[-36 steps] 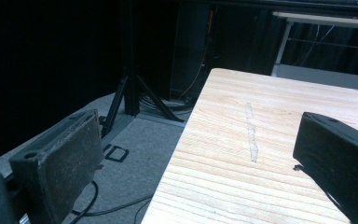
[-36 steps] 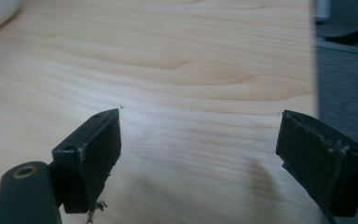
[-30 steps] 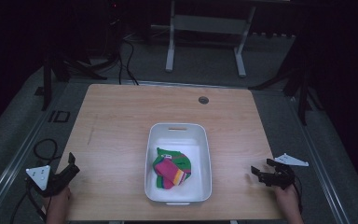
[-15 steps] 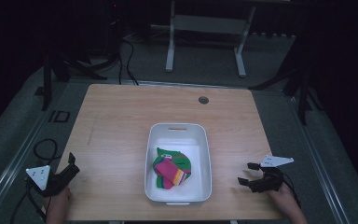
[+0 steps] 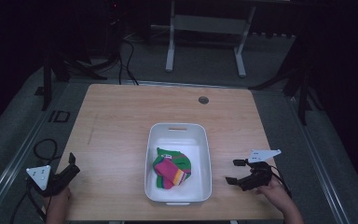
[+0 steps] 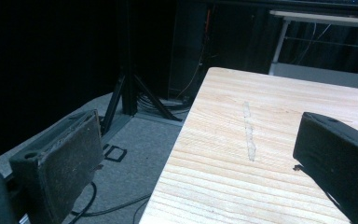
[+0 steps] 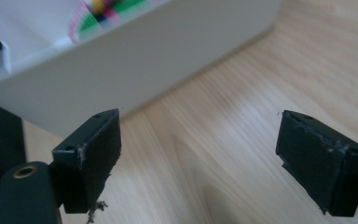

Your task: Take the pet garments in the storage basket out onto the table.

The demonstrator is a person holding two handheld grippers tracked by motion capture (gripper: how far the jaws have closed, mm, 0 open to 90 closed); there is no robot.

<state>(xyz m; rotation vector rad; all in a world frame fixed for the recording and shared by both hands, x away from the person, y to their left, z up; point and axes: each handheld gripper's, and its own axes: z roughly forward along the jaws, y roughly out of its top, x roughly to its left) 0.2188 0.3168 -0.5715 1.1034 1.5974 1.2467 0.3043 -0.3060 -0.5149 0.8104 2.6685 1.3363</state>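
Wooden table, white bin lengthwise away (socks inside), right gripper jaws wide.

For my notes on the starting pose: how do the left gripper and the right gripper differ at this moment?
The left gripper sits at the table's left edge, far from the white plastic bin; the right gripper is beside that bin's right wall. The left gripper points up the wooden table; the right gripper points toward the bin holding the green and pink cloth. Both are open and empty.
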